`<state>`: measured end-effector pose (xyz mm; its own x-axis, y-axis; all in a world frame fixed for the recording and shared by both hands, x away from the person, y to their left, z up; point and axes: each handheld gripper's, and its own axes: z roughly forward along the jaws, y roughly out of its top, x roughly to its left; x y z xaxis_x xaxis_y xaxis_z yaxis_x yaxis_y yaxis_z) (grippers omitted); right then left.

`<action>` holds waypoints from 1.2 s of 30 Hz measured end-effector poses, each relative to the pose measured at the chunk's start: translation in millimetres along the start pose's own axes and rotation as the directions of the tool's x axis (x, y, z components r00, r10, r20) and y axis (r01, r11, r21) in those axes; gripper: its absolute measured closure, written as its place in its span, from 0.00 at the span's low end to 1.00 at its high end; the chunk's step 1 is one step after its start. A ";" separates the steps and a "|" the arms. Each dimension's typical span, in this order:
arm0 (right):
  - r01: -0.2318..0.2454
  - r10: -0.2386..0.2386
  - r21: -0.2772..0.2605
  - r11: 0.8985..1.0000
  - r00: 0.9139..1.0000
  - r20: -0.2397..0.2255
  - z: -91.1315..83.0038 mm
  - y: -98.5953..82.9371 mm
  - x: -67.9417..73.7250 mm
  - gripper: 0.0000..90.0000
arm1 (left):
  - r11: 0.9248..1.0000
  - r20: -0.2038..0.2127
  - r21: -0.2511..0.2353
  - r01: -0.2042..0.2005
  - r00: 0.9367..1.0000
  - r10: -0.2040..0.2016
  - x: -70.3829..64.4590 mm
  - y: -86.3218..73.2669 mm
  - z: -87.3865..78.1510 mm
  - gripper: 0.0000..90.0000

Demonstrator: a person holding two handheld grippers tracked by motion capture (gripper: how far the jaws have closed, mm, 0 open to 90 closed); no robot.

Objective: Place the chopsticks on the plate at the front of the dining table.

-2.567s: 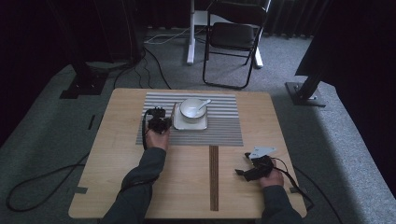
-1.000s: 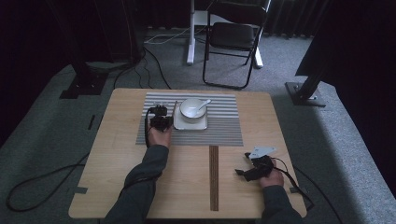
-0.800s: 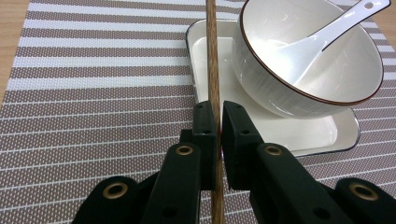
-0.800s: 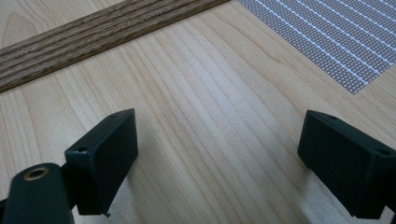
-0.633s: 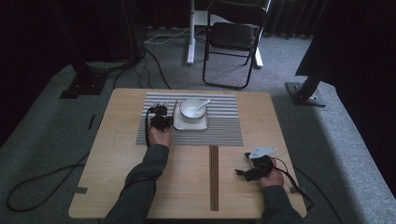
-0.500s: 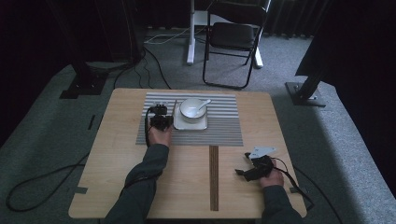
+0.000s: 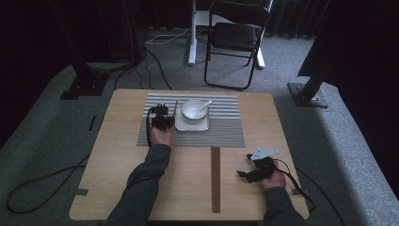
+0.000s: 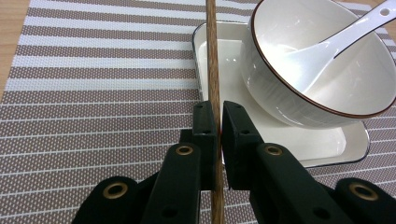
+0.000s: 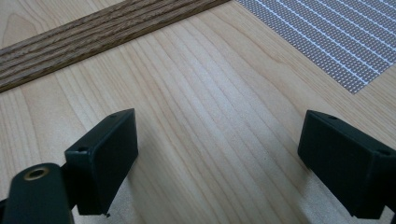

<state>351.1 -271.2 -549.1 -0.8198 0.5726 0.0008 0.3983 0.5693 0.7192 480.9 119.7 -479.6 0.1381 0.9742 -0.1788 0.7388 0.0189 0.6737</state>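
My left gripper (image 8: pixel 215 119) has its jaws pinched tight on a wooden chopstick (image 8: pixel 212 60), gripped well down its length so the long free end runs on toward the far side of the table. I judge that low grip gives me control of where the far end lands. In the high view the left gripper (image 7: pixel 162 121) sits on the striped placemat (image 7: pixel 226 132), just left of the square white dish (image 7: pixel 192 126).

The chopstick runs along the dish's (image 8: pixel 327 147) left rim, seemingly crossing its near-left corner; whether it rests on the placemat (image 8: pixel 93 93) or hangs just above it, I cannot tell. The line it takes, parallel to the dish edge, reads to me as laying out a place setting.

White bowl (image 8: pixel 322 70) stands in the dish, ceramic soup spoon (image 8: pixel 336 39) leaning inside it, handle pointing away to the right.

My right gripper (image 9: pixel 219 163) has its jaws spread wide with nothing between them, low over bare table (image 9: pixel 210 116). In the high view it (image 7: pixel 256 170) is parked near the right front corner, well apart from the setting, beside the dark wood strip (image 7: pixel 215 179) inlaid in the tabletop. Idle, out of the left arm's way.
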 end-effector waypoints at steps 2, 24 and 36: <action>0.000 0.000 0.000 1.000 1.000 0.000 0.0 0.0 0.0 0.13 | 1.000 0.002 0.003 0.004 1.000 -0.004 -0.1 0.4 1.3 0.94; 0.000 0.000 0.000 1.000 1.000 0.000 0.0 0.0 0.0 0.13 | 1.000 0.002 0.016 0.024 1.000 -0.024 -2.0 7.6 11.3 0.94; -0.001 0.001 0.000 1.000 1.000 0.002 -0.1 -0.1 0.3 0.13 | 0.999 0.000 0.026 0.026 1.000 -0.026 -5.1 8.8 18.4 0.94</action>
<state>350.8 -271.1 -549.1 -0.8184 0.5747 0.0001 0.3992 0.5684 0.7194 498.8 110.8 -486.0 0.1188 0.9733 -0.1964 0.7592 0.0384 0.6497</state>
